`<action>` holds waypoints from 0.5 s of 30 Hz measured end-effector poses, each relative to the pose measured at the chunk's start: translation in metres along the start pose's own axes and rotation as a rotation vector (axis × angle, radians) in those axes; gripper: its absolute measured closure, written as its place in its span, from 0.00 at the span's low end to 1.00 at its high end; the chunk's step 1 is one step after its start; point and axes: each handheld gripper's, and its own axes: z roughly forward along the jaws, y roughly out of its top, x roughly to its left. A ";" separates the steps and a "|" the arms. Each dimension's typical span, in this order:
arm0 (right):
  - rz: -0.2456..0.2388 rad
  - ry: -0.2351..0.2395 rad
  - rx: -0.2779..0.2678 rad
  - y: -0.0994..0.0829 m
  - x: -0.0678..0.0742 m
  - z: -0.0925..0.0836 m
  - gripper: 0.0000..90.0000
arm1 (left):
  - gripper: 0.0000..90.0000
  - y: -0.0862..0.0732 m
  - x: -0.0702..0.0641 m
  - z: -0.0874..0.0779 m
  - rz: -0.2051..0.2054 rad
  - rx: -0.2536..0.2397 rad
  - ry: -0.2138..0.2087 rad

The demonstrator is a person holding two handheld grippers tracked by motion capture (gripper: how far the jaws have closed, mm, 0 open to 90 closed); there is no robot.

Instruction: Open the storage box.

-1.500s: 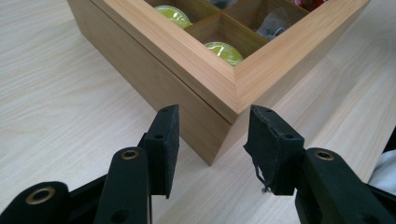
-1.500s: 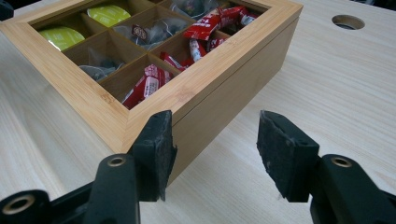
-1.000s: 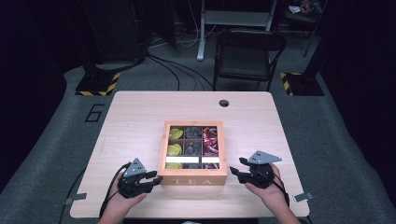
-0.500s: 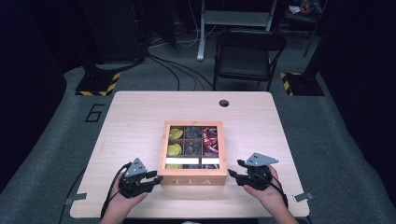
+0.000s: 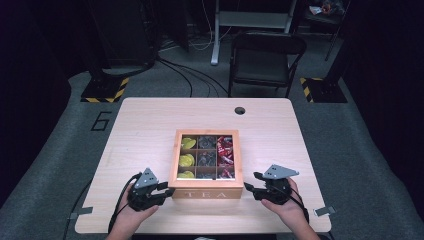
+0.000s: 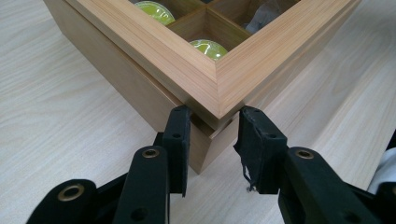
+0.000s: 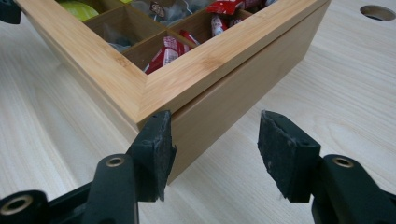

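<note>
A wooden tea box (image 5: 206, 193) marked TEA stands at the middle front of the table, its framed window lid down. Through the lid I see yellow-green packets (image 5: 186, 160) on the left, dark ones in the middle and red ones (image 5: 225, 150) on the right. My left gripper (image 5: 167, 192) is at the box's front left corner. In the left gripper view its jaws (image 6: 215, 140) clamp that corner (image 6: 210, 100) from both sides. My right gripper (image 5: 250, 186) is at the front right corner. In the right gripper view (image 7: 215, 144) one pad (image 7: 156, 140) stands by the corner and the other hangs clear of the box (image 7: 224, 100).
The light wooden table (image 5: 150, 125) has a round cable hole (image 5: 240, 110) at its far edge. A black folding chair (image 5: 265, 55) stands beyond the table, and cables run across the floor. A person's hands hold both grippers at the near edge.
</note>
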 end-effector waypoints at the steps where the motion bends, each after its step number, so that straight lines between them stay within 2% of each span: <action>1: -0.006 0.003 0.001 0.000 0.000 0.000 0.49 | 0.72 0.001 0.000 -0.001 0.000 0.003 -0.002; 8: -0.003 0.018 -0.003 0.000 0.001 -0.002 0.49 | 0.72 0.006 0.001 -0.005 -0.025 -0.005 -0.017; 15: -0.003 0.027 -0.001 0.001 0.002 -0.003 0.53 | 0.72 0.010 0.000 -0.008 -0.030 -0.001 -0.009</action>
